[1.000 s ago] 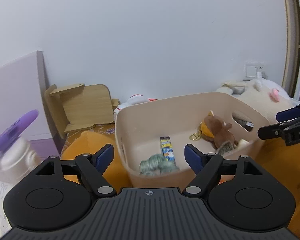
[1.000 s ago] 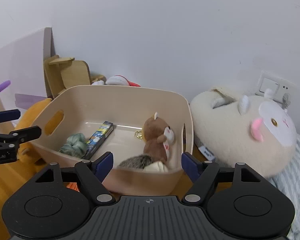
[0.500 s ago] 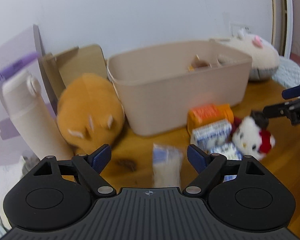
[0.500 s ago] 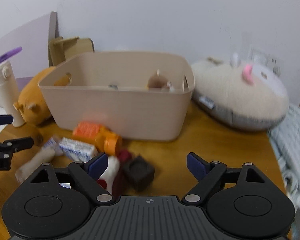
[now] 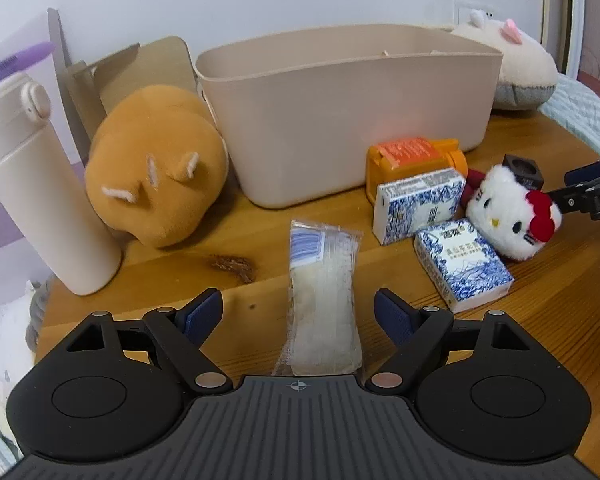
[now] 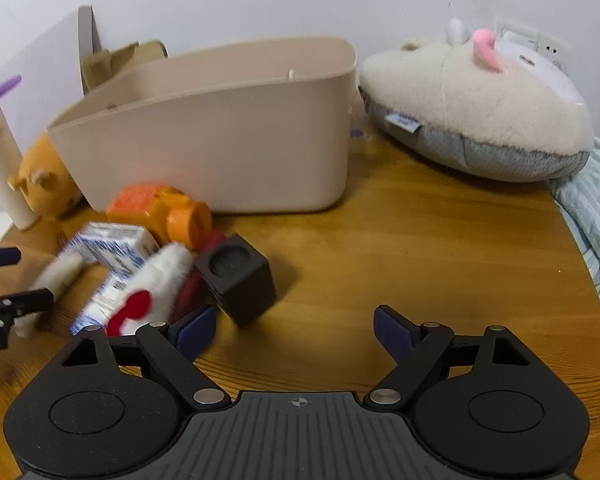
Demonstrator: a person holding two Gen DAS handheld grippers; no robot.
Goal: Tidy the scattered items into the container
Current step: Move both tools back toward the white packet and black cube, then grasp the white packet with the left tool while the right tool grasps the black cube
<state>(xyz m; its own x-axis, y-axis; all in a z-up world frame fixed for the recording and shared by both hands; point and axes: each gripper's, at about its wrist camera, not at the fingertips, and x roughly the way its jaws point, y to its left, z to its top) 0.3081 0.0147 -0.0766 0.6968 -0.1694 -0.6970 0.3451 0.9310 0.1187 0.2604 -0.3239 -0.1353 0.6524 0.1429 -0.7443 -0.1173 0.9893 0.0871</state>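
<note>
Left gripper (image 5: 298,314) wide around the clear packet (image 5: 324,300); right gripper (image 6: 294,330), just opened, empty. Slippery wrapper may squirt out; the blurred dark cube (image 6: 236,276) probably gets knocked.

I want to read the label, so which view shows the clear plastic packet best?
The left wrist view: the clear plastic packet lies sharp and whole between the left gripper's open jaws. In the right wrist view it is only a blurred sliver at the left edge.

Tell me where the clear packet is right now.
In the left wrist view the clear packet lies on the table, centred between the open left gripper's fingers, in front of the beige bin.
</note>
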